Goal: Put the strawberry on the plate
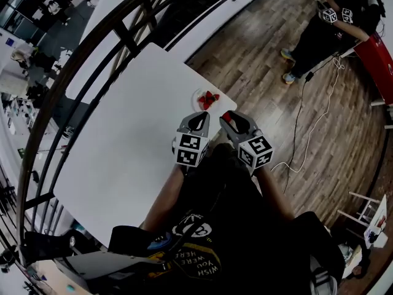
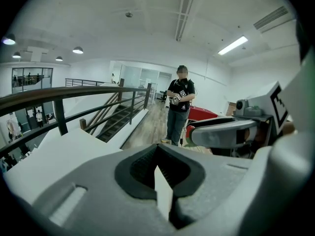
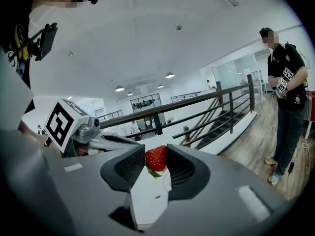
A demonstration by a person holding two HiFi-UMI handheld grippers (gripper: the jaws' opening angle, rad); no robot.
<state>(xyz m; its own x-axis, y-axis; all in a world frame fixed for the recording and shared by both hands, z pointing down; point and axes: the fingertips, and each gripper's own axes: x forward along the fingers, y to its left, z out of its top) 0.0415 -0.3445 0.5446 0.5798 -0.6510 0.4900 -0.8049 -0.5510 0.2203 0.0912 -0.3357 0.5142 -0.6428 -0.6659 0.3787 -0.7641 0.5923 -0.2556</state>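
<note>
A white square surface (image 1: 123, 134) sits beside a dark curved railing (image 1: 92, 54) and a wood-plank floor (image 1: 264, 54). The right hand-held gripper (image 3: 156, 162) clamps a red strawberry (image 3: 156, 156) (near the small white plate (image 1: 194, 97)). The left hand-held gripper (image 2: 157, 149) is closed and empty.

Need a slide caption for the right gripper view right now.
Right gripper with its jaws closed on a strawberry; railing and a standing person behind.

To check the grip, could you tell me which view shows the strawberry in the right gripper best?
The right gripper view: the strawberry sits large between the right gripper jaws, pads on both sides. The head view shows only a red speck at that gripper's tip; the left gripper view shows that gripper side-on, the berry unclear.
</note>
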